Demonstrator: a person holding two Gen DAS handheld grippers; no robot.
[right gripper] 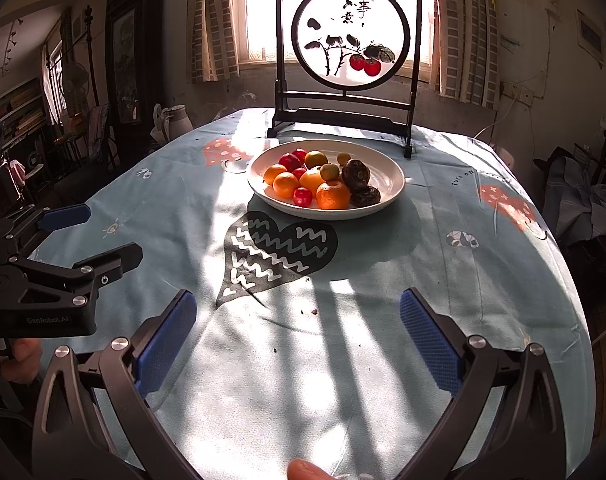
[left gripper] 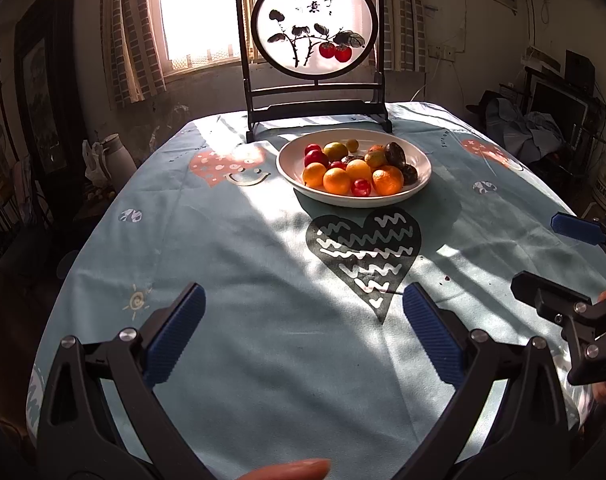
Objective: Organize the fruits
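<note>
Your left gripper (left gripper: 303,336) and right gripper (right gripper: 297,336) gaped wide, empty, over bare blue patterned tablecloth (right gripper: 343,360), well short of the white shallow ceramic bowl (right gripper: 387,184) heaped with oranges (right gripper: 333,195), red plums (right gripper: 303,196).

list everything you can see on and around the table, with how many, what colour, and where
plate: one, white, far middle of the table
oranges: about five, orange, front of the plate
small red fruits: about four, red, among the oranges
green fruits: about three, yellow-green, back of the plate
dark fruits: two, dark brown, right side of the plate
tablecloth: one, pale blue with heart prints, covers the table
framed screen: one, dark frame with painted red fruit, behind the plate
jug: one, white, left beyond the table
left claw: open, empty, above the near cloth
right claw: open, empty, above the near cloth
</note>
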